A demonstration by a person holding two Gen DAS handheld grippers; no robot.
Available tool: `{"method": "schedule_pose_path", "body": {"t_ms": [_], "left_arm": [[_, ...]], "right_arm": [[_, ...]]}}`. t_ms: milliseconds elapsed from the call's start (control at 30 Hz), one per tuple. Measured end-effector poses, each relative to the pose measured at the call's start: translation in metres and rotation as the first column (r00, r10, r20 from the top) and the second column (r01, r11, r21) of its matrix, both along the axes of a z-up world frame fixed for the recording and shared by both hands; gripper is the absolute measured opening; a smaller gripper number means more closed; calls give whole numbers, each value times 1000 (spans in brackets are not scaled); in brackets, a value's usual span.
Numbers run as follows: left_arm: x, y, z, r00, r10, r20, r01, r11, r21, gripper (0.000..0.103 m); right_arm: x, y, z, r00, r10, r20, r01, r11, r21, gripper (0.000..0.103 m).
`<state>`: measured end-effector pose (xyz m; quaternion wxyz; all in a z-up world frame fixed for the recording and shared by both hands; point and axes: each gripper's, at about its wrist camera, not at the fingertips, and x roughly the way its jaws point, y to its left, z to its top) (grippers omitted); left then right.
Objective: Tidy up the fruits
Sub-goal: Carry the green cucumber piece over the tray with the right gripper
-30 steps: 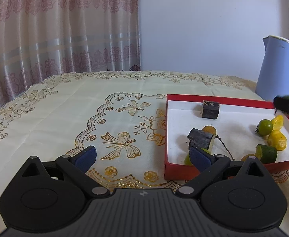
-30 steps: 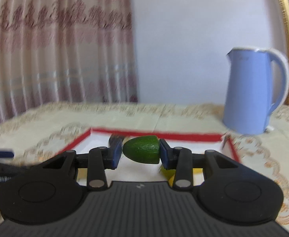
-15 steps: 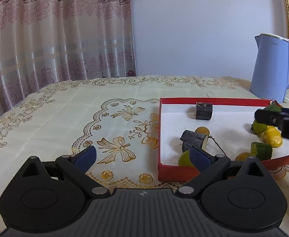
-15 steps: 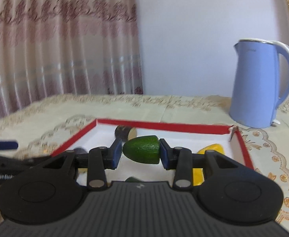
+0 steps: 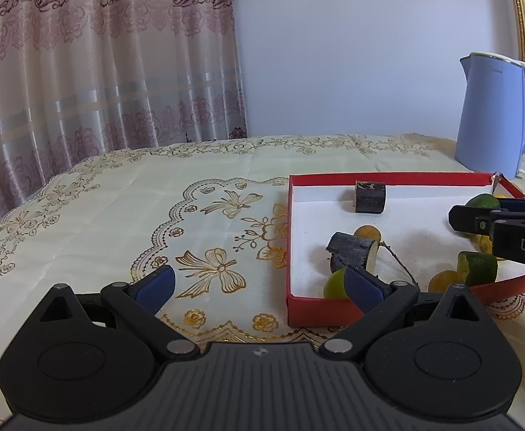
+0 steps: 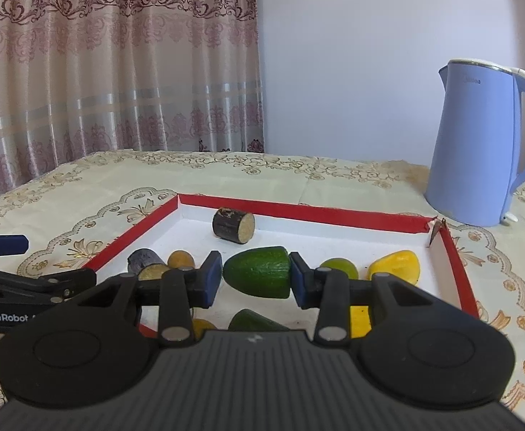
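A red-walled tray with a white floor holds fruit pieces. My right gripper is shut on a green fruit piece and holds it above the tray's middle. Below and around it lie a dark cylinder piece, another dark piece, a small orange fruit, a lime, a yellow piece and a second green piece. My left gripper is open and empty over the tablecloth, at the tray's left front corner. The right gripper shows at the right.
A blue kettle stands behind the tray's far right corner, and it also shows in the left wrist view. A cream embroidered tablecloth covers the table. A curtain hangs behind on the left.
My right gripper has lowered over the tray with the green piece still in it. The left gripper has drawn back and tilted up a little, still open.
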<state>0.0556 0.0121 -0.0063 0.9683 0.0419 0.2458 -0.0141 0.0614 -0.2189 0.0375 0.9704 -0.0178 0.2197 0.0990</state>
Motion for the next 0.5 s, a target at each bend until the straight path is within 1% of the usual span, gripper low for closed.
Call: {"method": "schedule_pose_path", "body": {"t_ms": [300, 500], "left_arm": [[0, 0, -1, 1000, 1, -4, -1, 1000, 2, 101], [1, 0, -1, 1000, 1, -5, -1, 1000, 3, 101]], "right_arm": [[18, 6, 4, 1000, -6, -27, 4, 998, -56, 38], [34, -1, 7, 999, -42, -33, 41, 999, -32, 38]]}}
